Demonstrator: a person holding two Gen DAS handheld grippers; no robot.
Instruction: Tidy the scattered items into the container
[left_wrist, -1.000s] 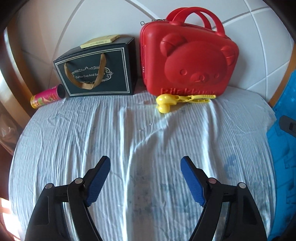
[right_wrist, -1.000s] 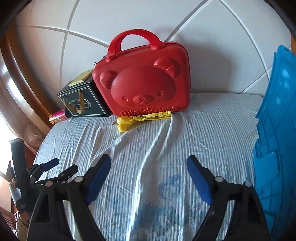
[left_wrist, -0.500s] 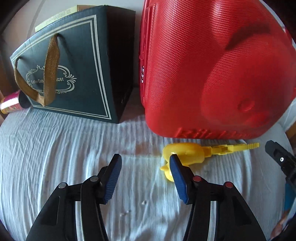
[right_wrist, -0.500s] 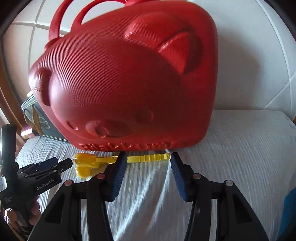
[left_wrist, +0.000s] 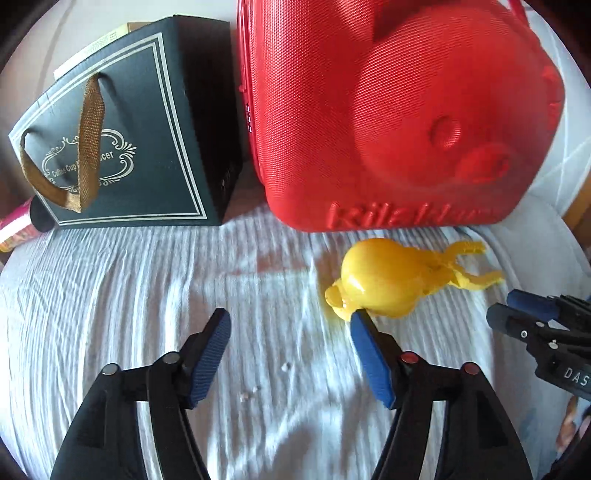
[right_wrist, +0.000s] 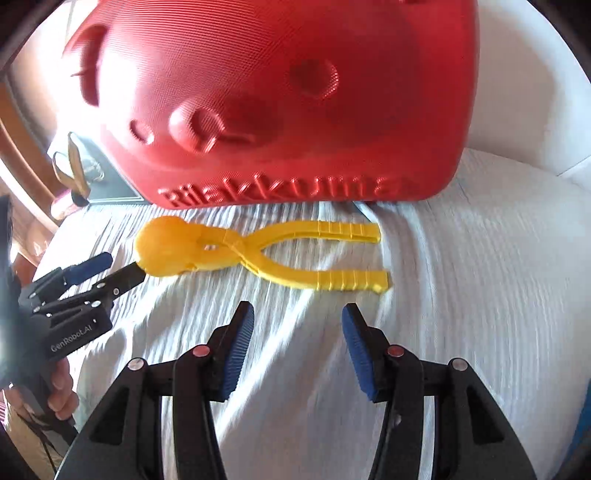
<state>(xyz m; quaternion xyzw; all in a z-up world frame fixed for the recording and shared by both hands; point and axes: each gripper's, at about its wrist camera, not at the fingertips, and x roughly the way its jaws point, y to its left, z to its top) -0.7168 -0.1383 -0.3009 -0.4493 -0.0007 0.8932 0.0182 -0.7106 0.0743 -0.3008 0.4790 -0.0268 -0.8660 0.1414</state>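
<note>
Left wrist view first, going left to right: a pink tube (left_wrist: 16, 230) is being half hidden at the edge, then a dark gift bag (left_wrist: 122, 147) with a brown ribbon handle is being propped right beside the red bear case (left_wrist: 388, 110), which is being stood upright on the sheet (left_wrist: 129, 295), probably leaned against the padded wall behind. The yellow tongs toy (left_wrist: 384, 282) is lying just in front of the case, ball end toward this camera. The left gripper (left_wrist: 290, 325) is being held spread apart, nothing between its pads, and its right pad looks like it's touching or just short of the yellow ball, so it seems to be getting lined up for that end.

Over in the right wrist view, the left gripper (right_wrist: 110, 271) is being shown from the side, one tip right against the ball of the tongs toy (right_wrist: 258, 254). The handles are splayed open toward the right, which is likely why the right gripper (right_wrist: 297, 330) is being brought in there: it's spread too, holding nothing, hovering just short of the near handle. The case (right_wrist: 277, 103) is being kept shut as far as can be told, so it probably needs opening before anything goes in. Honestly the task looks barely started.
</note>
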